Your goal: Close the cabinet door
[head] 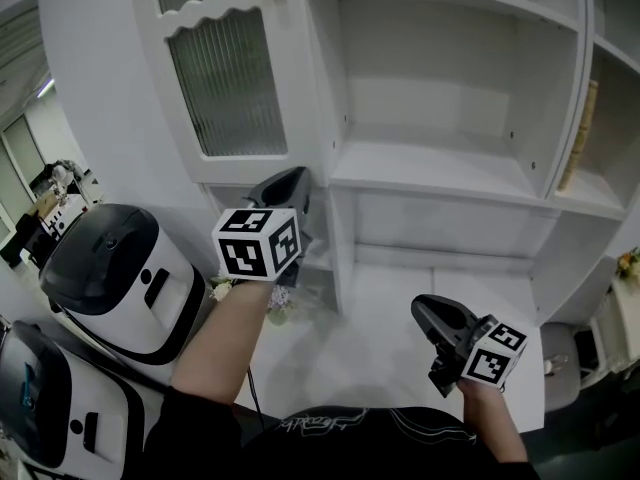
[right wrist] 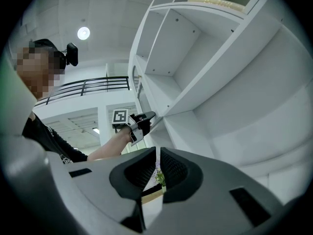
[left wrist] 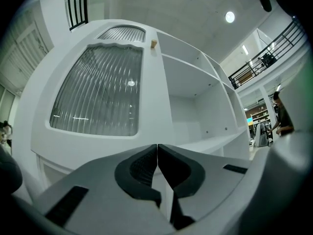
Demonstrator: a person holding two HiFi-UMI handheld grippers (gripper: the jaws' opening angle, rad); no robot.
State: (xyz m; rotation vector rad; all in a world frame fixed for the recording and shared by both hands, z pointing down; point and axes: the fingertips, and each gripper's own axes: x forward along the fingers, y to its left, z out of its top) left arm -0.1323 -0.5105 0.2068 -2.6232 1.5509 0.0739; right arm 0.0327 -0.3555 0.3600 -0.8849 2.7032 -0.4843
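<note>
Both tools are closed and empty: your left gripper (left wrist: 157,147) by the white, fluted-glass cabinet door (left wrist: 95,94), your right gripper (right wrist: 157,152) lower.

a: what sits at the lower left of the head view?
b: a white unit with a black top (head: 120,278), on the floor.
a: and the lighting?
b: a round ceiling light (left wrist: 230,17) at upper right, above a black balcony railing (left wrist: 266,58).
</note>
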